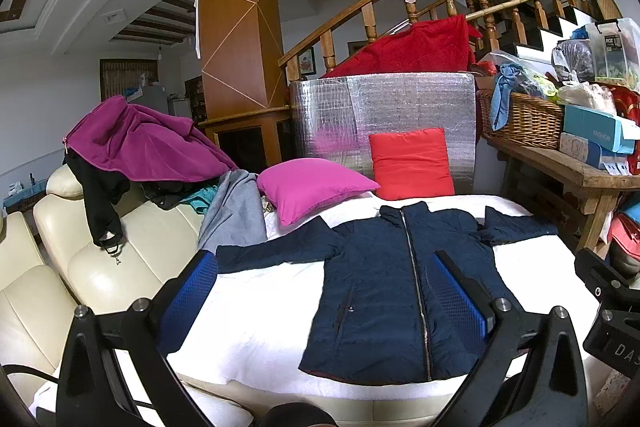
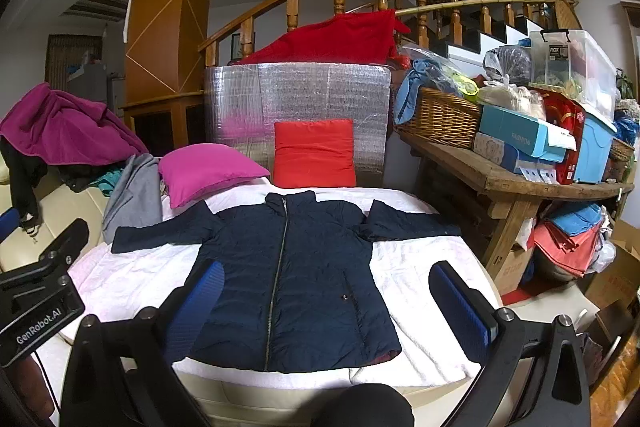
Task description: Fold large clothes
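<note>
I see a navy quilted jacket (image 2: 288, 279) lying face up and zipped on a white cloth (image 2: 420, 311) that covers a cream sofa (image 1: 100, 267), with both sleeves stretched out to the sides and the collar pointing away from me. My left hand-held gripper (image 1: 332, 303) hovers above the near hem with its blue pads wide apart and nothing between them; my right hand-held gripper (image 2: 332, 303) hangs likewise, jaws wide and empty, over the lower half of the jacket. No fold has begun, as far as I can judge. The risks I weigh: the padded fabric is thick and slippery-looking, so a pinch on one layer alone could let the back panel lag and the fold come out skewed. The left sleeve (image 1: 276, 247) ends just beside a grey garment (image 1: 236, 211) and near a magenta cushion (image 1: 312, 187) (both could be dragged along if I sweep the sleeve inward carelessly). A red cushion (image 2: 314, 153) stands just behind the collar, so a fold pushed upward could bump it. Pinching too deep could also catch the white cloth and pull it up with the jacket.
</note>
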A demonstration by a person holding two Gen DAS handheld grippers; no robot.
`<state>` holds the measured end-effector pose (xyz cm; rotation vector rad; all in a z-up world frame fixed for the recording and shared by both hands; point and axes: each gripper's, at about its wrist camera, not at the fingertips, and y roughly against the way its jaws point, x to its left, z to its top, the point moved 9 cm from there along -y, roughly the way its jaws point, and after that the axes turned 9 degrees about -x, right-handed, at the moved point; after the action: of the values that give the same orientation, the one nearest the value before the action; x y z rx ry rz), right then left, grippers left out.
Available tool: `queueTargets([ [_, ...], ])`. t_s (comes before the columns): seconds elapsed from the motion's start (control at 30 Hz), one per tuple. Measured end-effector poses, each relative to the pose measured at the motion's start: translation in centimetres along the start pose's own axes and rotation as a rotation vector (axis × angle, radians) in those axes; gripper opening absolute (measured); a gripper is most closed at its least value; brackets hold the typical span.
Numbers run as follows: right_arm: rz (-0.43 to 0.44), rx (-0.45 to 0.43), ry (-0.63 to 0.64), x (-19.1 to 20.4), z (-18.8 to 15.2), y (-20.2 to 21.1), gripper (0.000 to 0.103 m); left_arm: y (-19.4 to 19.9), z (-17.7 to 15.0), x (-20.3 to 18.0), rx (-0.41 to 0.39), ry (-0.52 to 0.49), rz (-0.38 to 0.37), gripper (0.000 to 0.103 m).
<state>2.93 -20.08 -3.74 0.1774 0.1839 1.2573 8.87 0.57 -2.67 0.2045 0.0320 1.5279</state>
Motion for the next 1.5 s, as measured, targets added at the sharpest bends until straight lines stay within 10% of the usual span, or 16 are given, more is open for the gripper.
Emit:
queueTargets([
  [0.83,0.008,0.017,-0.001,-0.2,-0.6,-0.9,0.103,-1.4,-0.3,0.3,0.025,0.002,0.013,0.103],
  [1.5,-0.003,0.082,0.030,-0.6,-0.6,-13.1,0.103,-12.8,-3.6,-2.2,0.183,0.013,0.023,0.103],
])
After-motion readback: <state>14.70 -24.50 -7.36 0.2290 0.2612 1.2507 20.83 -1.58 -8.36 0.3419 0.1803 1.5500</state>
